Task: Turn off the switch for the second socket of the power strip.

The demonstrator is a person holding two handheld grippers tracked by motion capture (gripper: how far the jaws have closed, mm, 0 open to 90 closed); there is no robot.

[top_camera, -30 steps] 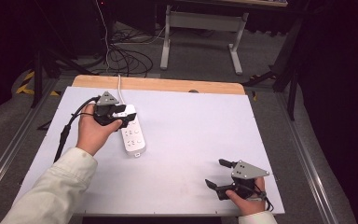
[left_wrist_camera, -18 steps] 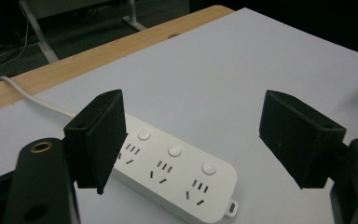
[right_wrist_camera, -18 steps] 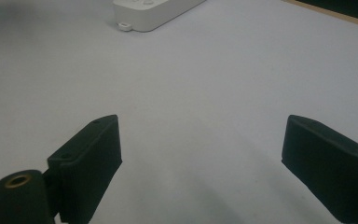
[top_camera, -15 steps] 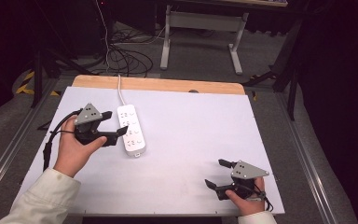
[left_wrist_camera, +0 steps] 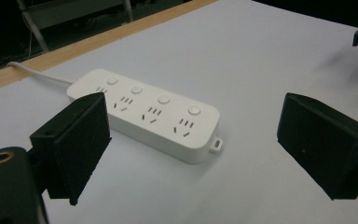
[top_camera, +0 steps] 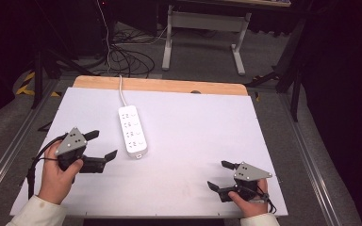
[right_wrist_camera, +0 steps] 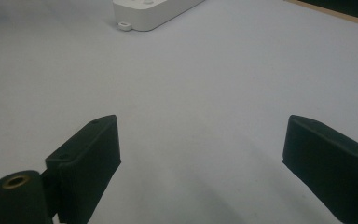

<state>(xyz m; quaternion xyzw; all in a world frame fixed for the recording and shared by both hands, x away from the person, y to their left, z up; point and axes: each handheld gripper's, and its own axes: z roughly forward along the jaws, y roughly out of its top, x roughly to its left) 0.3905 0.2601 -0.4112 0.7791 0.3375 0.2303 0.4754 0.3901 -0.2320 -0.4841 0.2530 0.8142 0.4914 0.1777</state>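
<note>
— Where's the power strip (top_camera: 132,131)?

— Flat on the white desk (top_camera: 202,127), toward the far side, its cord (top_camera: 121,92) running off over the wooden edge.

— And the left hand-held gripper (top_camera: 101,144)?

— Just left of the strip, jaws spread wide, holding nothing.

— The right hand-held gripper (top_camera: 220,174)?

— Well apart from the strip, down to its right near the desk's front edge, jaws also apart and empty.

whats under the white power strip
The white four-socket power strip lies flat on the white table sheet, nothing else beneath its visible edges. The patch of sheet directly under its body is covered, so unseen.
</note>
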